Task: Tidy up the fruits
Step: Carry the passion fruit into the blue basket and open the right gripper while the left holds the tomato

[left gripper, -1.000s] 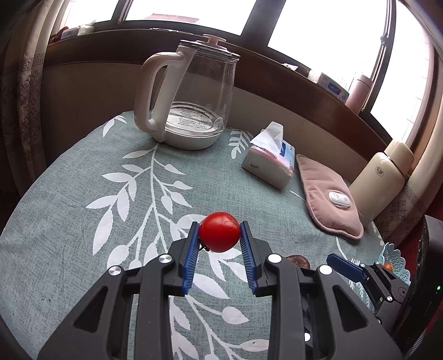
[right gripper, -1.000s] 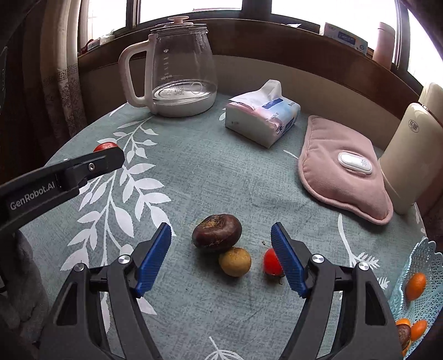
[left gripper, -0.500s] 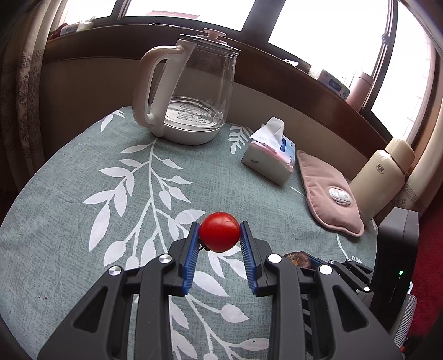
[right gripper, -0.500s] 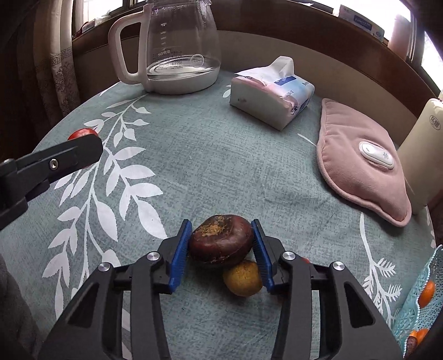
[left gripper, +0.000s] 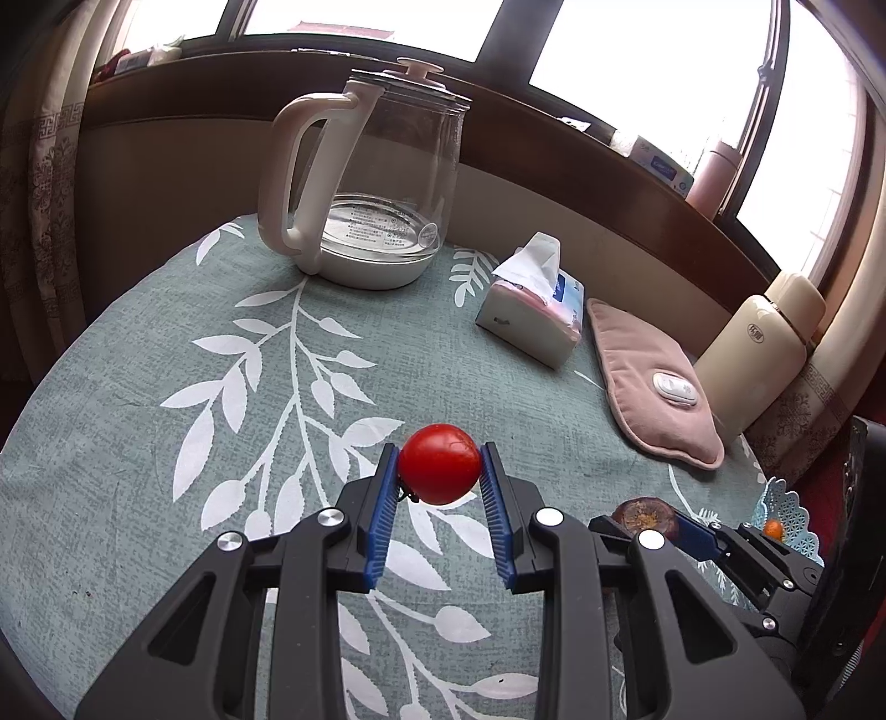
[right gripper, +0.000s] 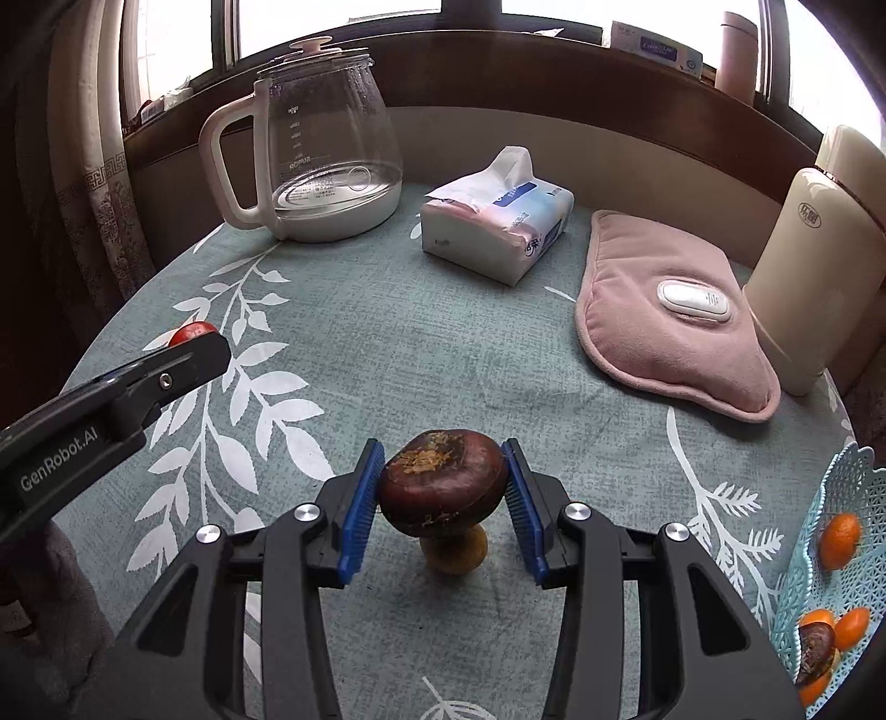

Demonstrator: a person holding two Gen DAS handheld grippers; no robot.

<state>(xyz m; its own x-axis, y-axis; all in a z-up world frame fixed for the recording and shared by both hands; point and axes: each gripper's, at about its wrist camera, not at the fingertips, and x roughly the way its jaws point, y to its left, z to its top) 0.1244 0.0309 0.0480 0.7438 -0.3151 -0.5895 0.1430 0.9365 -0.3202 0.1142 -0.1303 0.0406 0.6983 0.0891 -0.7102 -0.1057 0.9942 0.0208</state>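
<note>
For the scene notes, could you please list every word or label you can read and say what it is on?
"GenRobot.AI": on the left gripper, printed along its side.
Print on the kettle, tissue pack, cream flask and windowsill box: too small or blurred to read.

Both wrist fisheyes look steeply down along their fingers, close over the bench [left gripper: 138, 387], facing the window; both show the kettle [left gripper: 382, 210] and tissue pack [right gripper: 493, 221].
</note>
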